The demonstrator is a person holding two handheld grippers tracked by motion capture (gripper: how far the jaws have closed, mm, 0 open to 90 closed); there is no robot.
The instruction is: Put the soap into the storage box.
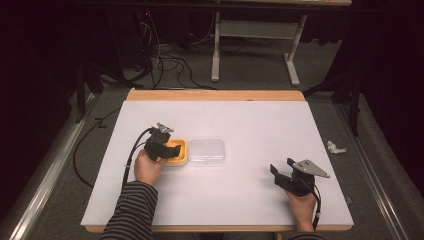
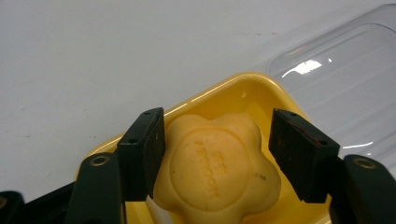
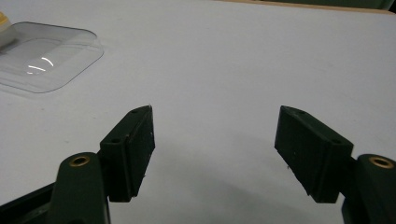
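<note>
Left gripper point(image 2: 217, 154) jaws straddle yellow lobed piece point(image 2: 217, 170) inside yellow tray point(image 2: 243, 88), frame centre, not clamped; rounded lobes may slip, or lift tray. Right gripper point(image 3: 215, 154) wide open, holding nothing

A person in striped sleeves works at a white table point(image 1: 250, 120). The left tongs point(image 1: 167, 147) dip into a yellow container point(image 1: 181, 155), apparently over something inside; a clear lid point(image 1: 206, 152) lies just beside it. The right tongs point(image 1: 276, 176) rest well apart, near the front edge.
</note>
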